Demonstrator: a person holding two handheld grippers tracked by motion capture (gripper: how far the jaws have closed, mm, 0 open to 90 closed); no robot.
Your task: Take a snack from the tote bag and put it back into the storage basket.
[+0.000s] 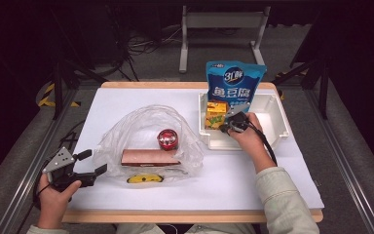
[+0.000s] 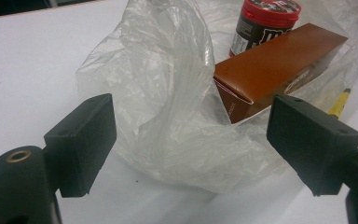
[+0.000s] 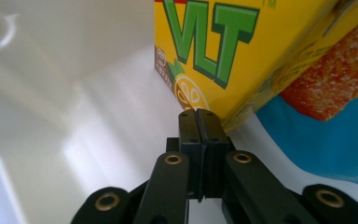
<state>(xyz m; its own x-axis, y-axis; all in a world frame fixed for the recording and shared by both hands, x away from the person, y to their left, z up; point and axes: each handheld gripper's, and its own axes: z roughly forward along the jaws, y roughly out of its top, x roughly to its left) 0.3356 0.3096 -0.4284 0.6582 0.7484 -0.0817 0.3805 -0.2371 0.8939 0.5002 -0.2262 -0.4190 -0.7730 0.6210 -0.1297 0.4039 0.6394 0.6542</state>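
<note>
- Currently, the left gripper [image 1: 88, 163] sits at the near left part of the white bench [image 1: 253, 175], its jaws spread wide with nothing between them.
- Just ahead of those jaws lies a clear plastic bag [image 1: 141, 127], crumpled and open; in the left gripper view the bag [image 2: 168, 116] occupies the gap between the two jaws without visible contact.
- Inside the bag rests a brown carton [image 1: 150, 157], lying flat, with a red-lidded jar [image 1: 167, 139] upright just behind it. The left gripper view shows the carton's [image 2: 279, 65] end flap and the jar [image 2: 265, 21] beyond.
- A small yellow item [image 1: 145, 179] lies on the bench at the bag's near edge.
- The right gripper [image 1: 224, 127] is inside the white plastic bin [image 1: 277, 124] at the right of the bench. Its jaws are pressed together with nothing between them, tips at the lower edge of a yellow drink carton [image 3: 242, 51].
- The drink carton [image 1: 215, 115] stands in the bin's left part, against a blue snack pouch [image 1: 235, 83] that stands upright at the bin's far wall.
</note>
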